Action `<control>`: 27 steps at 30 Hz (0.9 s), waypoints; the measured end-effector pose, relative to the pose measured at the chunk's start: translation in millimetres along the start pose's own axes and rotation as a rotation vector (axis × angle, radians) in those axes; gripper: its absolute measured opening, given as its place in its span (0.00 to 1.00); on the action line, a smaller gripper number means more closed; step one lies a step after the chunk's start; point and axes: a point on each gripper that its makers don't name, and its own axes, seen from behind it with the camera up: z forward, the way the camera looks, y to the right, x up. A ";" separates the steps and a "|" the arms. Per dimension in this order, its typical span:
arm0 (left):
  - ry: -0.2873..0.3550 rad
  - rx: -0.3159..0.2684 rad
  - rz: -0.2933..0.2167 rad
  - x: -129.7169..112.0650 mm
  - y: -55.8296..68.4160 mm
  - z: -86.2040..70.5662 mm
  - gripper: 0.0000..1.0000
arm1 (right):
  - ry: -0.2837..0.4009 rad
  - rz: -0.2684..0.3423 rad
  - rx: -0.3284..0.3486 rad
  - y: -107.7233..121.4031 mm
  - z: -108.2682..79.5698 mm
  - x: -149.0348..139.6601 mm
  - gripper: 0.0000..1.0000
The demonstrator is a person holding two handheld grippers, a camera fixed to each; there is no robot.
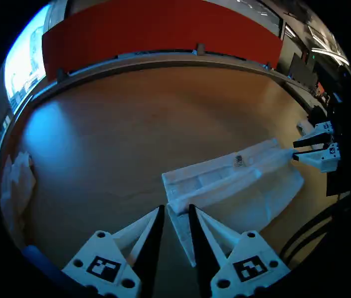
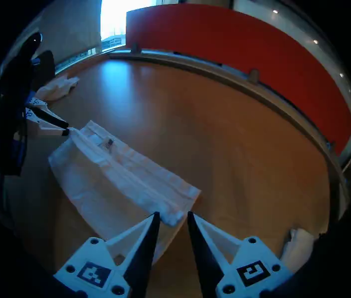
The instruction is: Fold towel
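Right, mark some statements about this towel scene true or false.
1. The towel is white. True.
2. The panel behind the table is blue. False: it is red.
3. The left claw and right claw each pinch a towel end. True.
4. The towel is rolled into a ball. False: it lies long and partly folded.
5. Another white cloth lies near the table's edge. True.
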 end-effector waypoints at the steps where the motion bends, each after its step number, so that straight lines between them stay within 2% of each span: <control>1: 0.000 0.005 0.003 0.4 -1.3 0.3 0.42 | -0.002 -0.003 -0.006 1.5 1.2 -0.2 0.49; 4: 0.001 0.017 0.007 1.2 -4.7 0.9 0.55 | -0.004 -0.009 -0.022 5.3 4.2 -0.1 0.60; 11: 0.015 0.038 -0.005 6.9 -14.0 -1.0 0.75 | 0.010 0.010 -0.049 13.0 6.6 6.5 0.63; 18: 0.033 0.056 -0.006 12.8 -22.5 -9.2 0.83 | 0.037 0.025 -0.061 18.8 1.0 15.0 0.71; 22: 0.036 0.057 -0.015 10.6 -23.6 -13.9 0.87 | 0.044 0.022 -0.061 19.2 -4.3 14.4 0.87; 27: 0.040 0.049 -0.029 4.4 -21.8 -21.7 0.87 | 0.053 0.026 -0.055 14.2 -12.6 9.0 0.87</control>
